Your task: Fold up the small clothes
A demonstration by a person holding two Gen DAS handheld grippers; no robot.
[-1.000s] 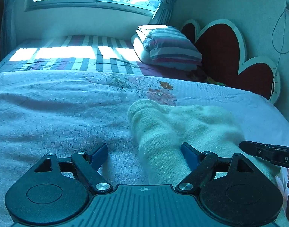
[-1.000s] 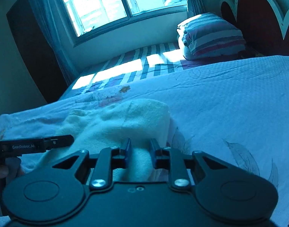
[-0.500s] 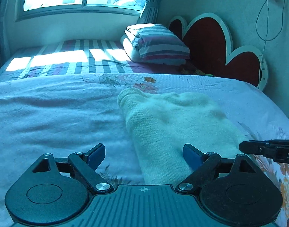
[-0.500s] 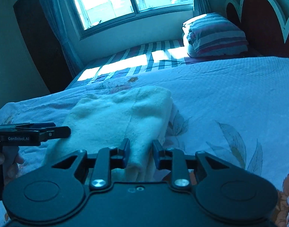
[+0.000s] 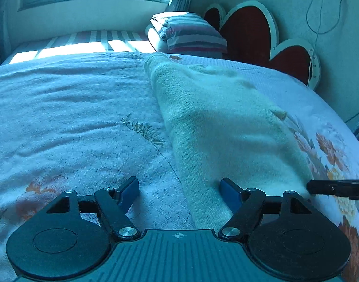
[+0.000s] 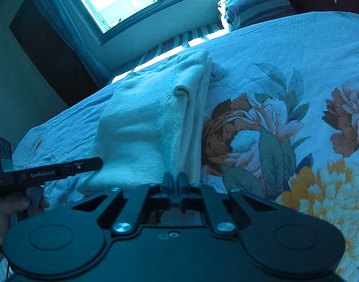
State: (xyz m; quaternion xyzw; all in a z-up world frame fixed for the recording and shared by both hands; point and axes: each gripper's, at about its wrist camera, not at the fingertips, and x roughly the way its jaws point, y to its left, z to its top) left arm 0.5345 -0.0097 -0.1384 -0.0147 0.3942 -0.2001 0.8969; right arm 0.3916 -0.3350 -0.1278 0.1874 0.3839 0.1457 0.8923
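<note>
My right claw (image 6: 175, 183) is pinching the near edge of the folded cream garment (image 6: 153, 127) lying on the flowered bedspread (image 6: 285, 75); my left claw (image 5: 179, 189) has been narrowing but is standing wide astride its near end.

I see a pale cream knit garment (image 5: 217, 127) on my white bedspread (image 5: 62, 117), which is printed with orange, peach and yellow flowers and grey-green leaves (image 6: 273, 141). The left gripper (image 5: 179, 190) has blue pads on black arms. Behind, the folded bedding (image 5: 191, 35) is striped red, grey and white, and the headboard (image 5: 247, 30) is dark red edged white.
</note>
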